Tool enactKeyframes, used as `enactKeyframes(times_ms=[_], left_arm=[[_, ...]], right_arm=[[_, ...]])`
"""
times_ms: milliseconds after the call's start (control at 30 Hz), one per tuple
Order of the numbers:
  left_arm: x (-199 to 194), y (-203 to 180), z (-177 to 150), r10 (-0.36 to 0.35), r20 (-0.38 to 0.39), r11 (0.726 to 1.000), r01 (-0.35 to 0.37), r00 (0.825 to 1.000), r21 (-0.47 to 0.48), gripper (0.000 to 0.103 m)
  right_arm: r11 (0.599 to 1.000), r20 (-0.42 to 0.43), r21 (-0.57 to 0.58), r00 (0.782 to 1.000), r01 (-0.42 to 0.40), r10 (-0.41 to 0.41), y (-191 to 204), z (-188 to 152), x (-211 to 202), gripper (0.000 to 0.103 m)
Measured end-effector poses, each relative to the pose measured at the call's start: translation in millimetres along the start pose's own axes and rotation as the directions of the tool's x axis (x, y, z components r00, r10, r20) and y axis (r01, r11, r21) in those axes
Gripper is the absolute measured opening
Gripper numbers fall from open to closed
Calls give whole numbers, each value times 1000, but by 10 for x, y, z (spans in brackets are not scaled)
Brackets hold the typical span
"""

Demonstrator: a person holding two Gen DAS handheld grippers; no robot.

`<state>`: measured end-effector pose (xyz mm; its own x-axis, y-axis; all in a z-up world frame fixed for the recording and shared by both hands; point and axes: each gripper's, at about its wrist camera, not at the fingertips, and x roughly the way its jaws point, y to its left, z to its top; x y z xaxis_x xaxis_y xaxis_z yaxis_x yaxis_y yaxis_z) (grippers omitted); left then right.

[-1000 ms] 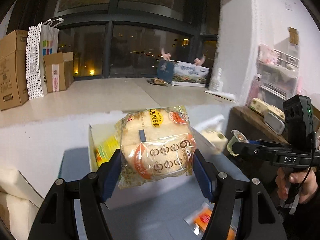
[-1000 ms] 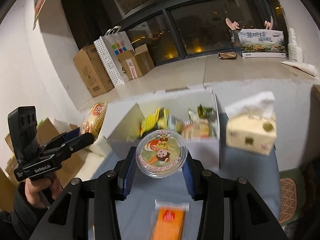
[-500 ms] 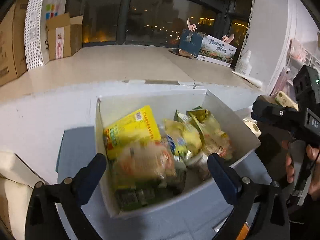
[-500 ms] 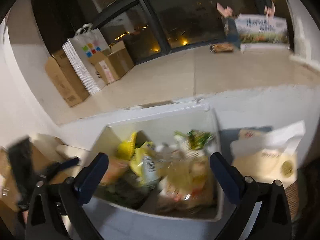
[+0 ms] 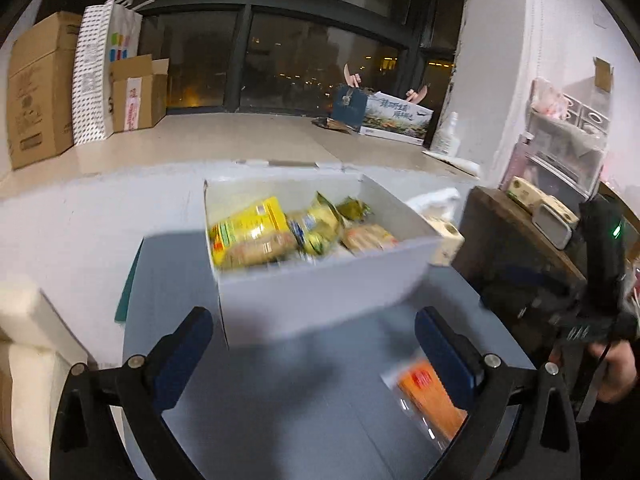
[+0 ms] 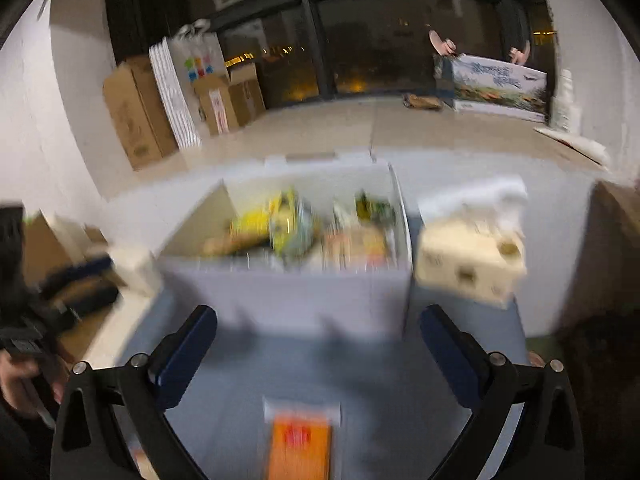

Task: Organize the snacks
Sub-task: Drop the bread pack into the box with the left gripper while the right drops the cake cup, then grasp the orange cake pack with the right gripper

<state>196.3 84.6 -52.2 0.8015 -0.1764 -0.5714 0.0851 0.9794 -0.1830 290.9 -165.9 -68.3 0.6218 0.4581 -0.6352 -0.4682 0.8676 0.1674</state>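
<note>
Both views are smeared, the right one most. The snack bags (image 5: 280, 232) lie piled inside the white cardboard box (image 5: 320, 296) on the smooth blue-grey table (image 5: 280, 400). You can see yellow and green crinkly packs, but the words on them are too fuzzy to read. A flat orange packet in clear wrap (image 6: 300, 444) lies on the table near the box, cut off at the bottom edge. The left gripper (image 5: 312, 344) has just been opening and is spread wide with nothing in it. The right gripper (image 6: 318, 344) is the same. A cream tissue pack (image 6: 468, 264) sits just beside the box.
</note>
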Motion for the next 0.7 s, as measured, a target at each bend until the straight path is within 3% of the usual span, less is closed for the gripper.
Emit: enactKeyframes(times_ms=[167,233,333,400,467,600,700], left_arm=[[-346,-124,-689,67,-42,998,-67,997,-18,103],[-487,-171,-949,57,-50,998,-58,997,-27,103],[-623,-260,-1241,108,-52,994,-109,993,-21,103],[-659,-341,-1400,108,-57,994,-108,993,-3,103],[-677,-418,-1501,63,-64,998,-63,996,1,103],[-722,-610,-1548,25,-65,998,-20,998,62,103],[-717,-729,-1568,16,-77,994,-8,997,106,103]], right_arm=[[998,-119,4,991,61,-60,104,-750,-120,103],[998,-170,-3,984,57,-56,131,-1078,-111,103],[998,-207,18,977,56,-51,115,-1427,-153,103],[996,-194,33,978,83,-75,81,-1570,-228,103],[995,-179,48,980,93,-83,47,-1618,-276,103],[995,-176,46,981,93,-84,66,-1572,-273,103],[994,-217,32,972,100,-91,110,-1570,-120,103]])
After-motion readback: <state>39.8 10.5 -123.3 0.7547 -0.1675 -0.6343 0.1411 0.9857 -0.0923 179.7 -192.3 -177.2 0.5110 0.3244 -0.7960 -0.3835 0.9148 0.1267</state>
